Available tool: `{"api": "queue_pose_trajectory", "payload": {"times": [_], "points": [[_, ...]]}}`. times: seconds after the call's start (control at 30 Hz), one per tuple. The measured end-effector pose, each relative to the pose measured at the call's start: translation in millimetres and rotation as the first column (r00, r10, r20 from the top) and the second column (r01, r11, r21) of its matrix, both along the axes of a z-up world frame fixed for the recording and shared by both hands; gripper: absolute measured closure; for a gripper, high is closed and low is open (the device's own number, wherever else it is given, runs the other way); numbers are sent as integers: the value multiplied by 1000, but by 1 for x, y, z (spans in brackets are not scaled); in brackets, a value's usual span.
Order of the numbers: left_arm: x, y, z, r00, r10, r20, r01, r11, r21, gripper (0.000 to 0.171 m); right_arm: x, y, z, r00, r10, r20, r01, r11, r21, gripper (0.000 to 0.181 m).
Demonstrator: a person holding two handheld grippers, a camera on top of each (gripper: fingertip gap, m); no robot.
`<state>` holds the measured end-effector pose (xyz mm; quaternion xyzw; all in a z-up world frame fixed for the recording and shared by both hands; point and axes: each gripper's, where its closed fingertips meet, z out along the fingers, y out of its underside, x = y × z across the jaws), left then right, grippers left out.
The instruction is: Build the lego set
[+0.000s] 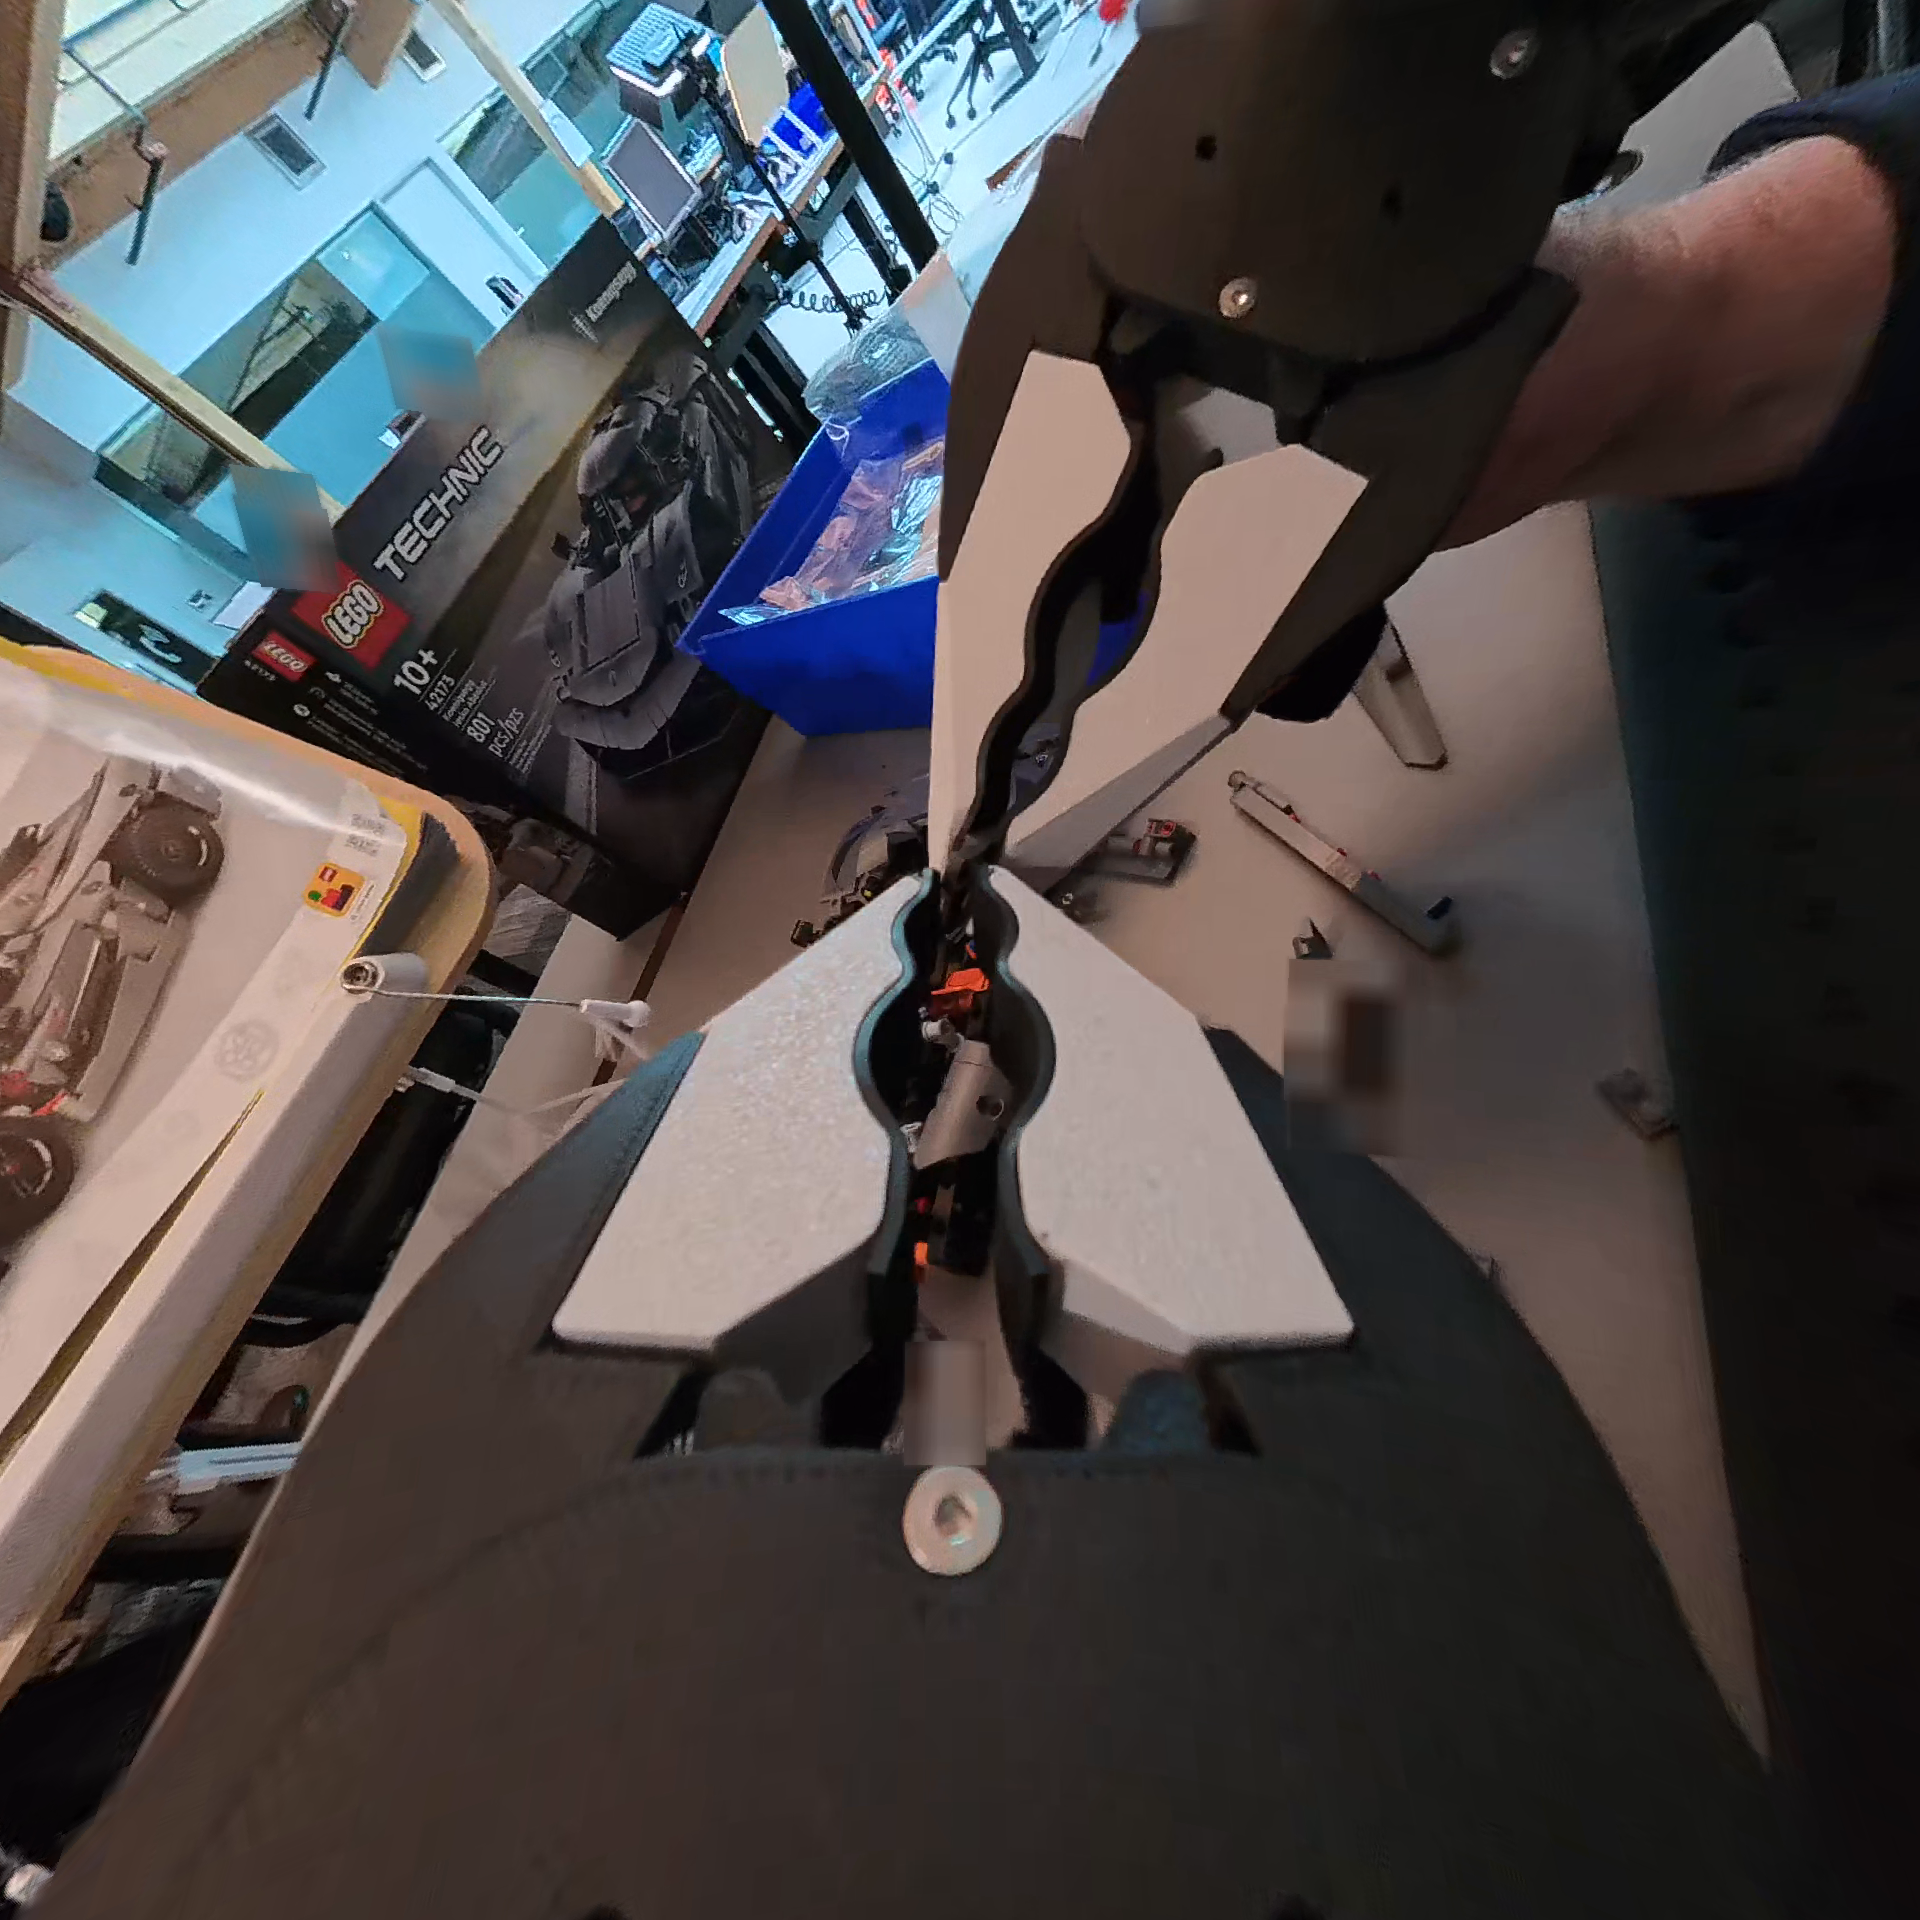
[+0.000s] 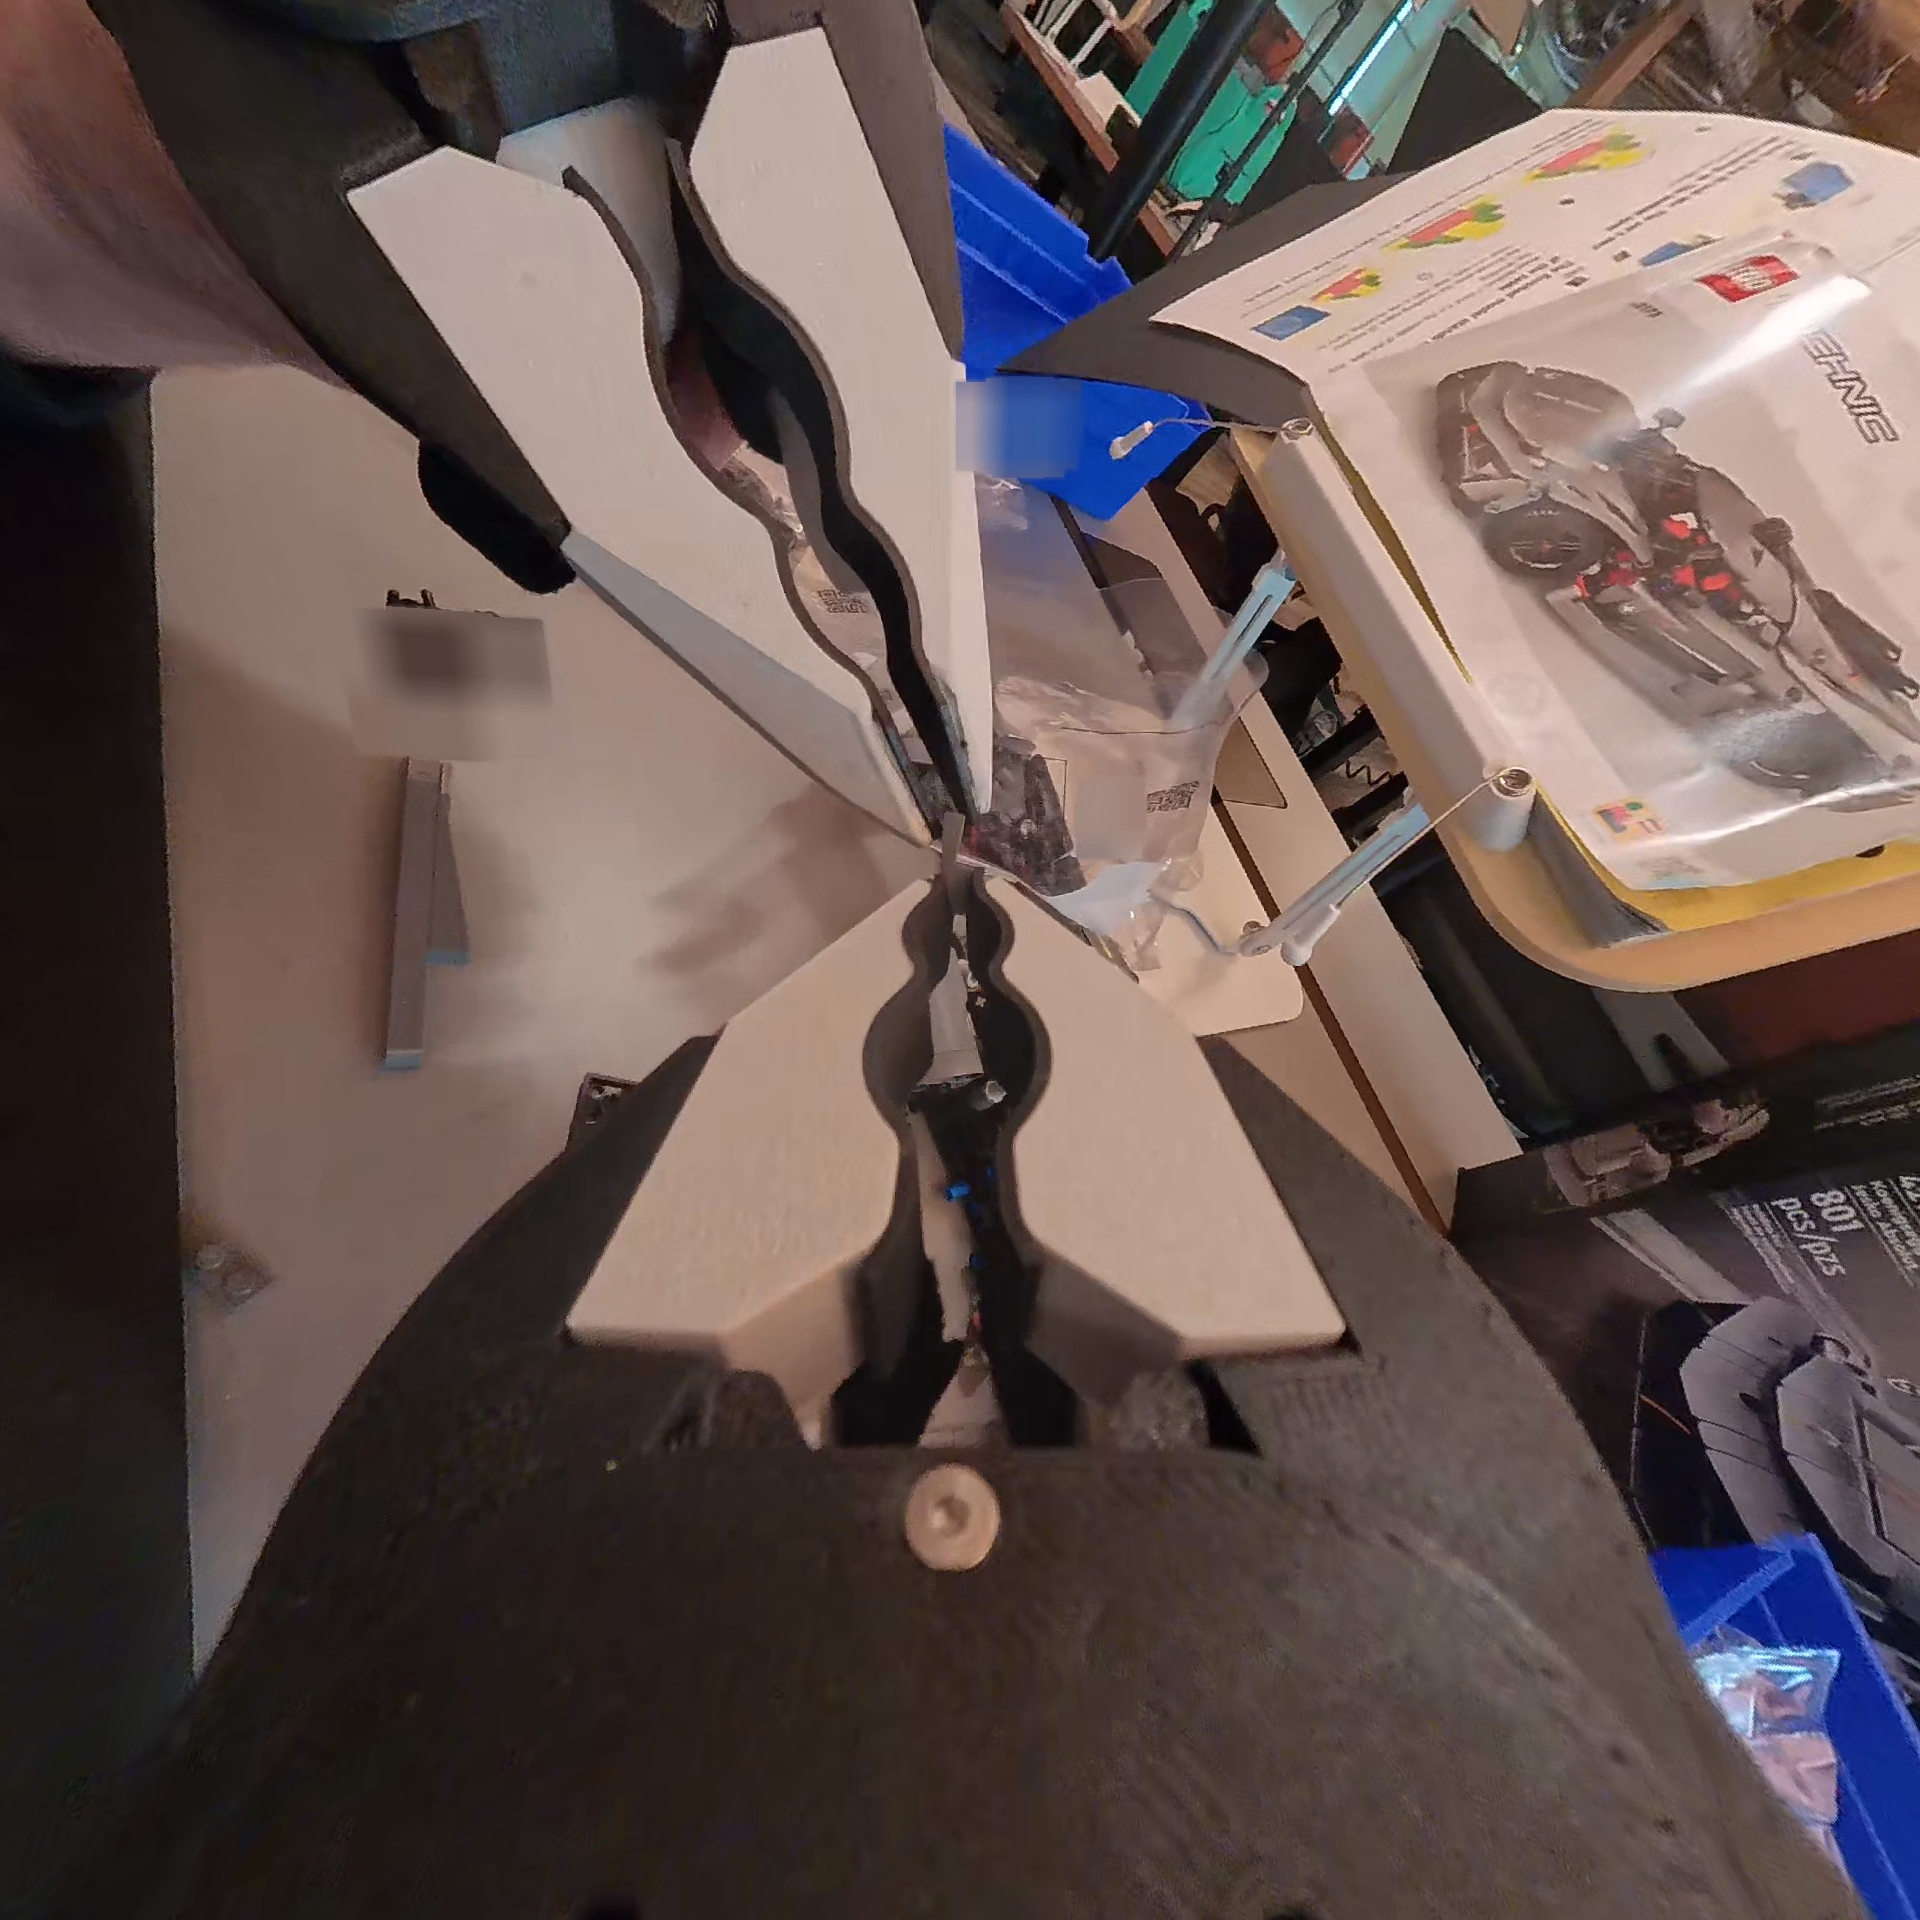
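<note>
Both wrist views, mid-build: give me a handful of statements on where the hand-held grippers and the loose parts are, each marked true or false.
1. The two hand-held grippers meet tip to tip, left against right. True.
2. The blue bin is empty. False: it holds clear bags of parts.
3. The instruction booklet rests on a tilted stand held by wire clips. True.
4. The long grey beam is gripped by the right hand-held gripper. False: it lies loose on the white table.
5. A dark set box stands beside the blue bin. True.
6. Both hand-held grippers are wide open. False: both are nearly closed around small dark parts.
</note>
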<state>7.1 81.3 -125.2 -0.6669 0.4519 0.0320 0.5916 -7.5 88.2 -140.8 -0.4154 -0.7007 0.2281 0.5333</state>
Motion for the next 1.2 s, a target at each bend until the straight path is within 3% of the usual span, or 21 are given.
{"api": "queue_pose_trajectory", "payload": {"times": [0.2, 0.37, 0.53, 0.63, 0.7, 0.77, 0.97, 1.07, 1.2], "points": [[5, -6, -6, 999, -37, -39, 36, 999, -25, 169, 0, -6, -5, 999, 27, 28, -28, 999, 36, 181], [0, -7, -1, 997, -7, -75, 7, 1000, 6, 171, 2, -1, -1, 1000, 12, 0, -12, 1000, -22, 176], [-58, 6, 4, 981, 182, -65, -183, 983, -14, 171, 11, 23, -2, 998, -68, -12, 67, 995, -70, 181], [-107, 26, -26, 917, 376, -131, -392, 910, -136, 171, 12, 26, -6, 998, -69, 5, 69, 994, -83, 181], [-113, 29, -41, 908, 389, -155, -413, 891, -187, 169, 11, 24, -8, 998, -65, 18, 66, 995, -75, 181], [-117, 31, -37, 887, 424, -183, -450, 882, -139, 167, 11, 24, -12, 997, -63, 36, 66, 995, -75, 181], [-112, 28, -20, 908, 409, -95, -417, 904, -94, 164, 15, 35, -50, 974, -58, 218, 104, 973, -207, 179], [-84, 18, -5, 955, 294, -38, -295, 954, -51, 166, 22, 33, -67, 952, -7, 306, 88, 964, -253, 170], [-57, 17, -17, 972, 224, -78, -229, 971, -71, 167, 30, 28, -96, 900, 62, 431, 77, 952, -298, 148]]}}
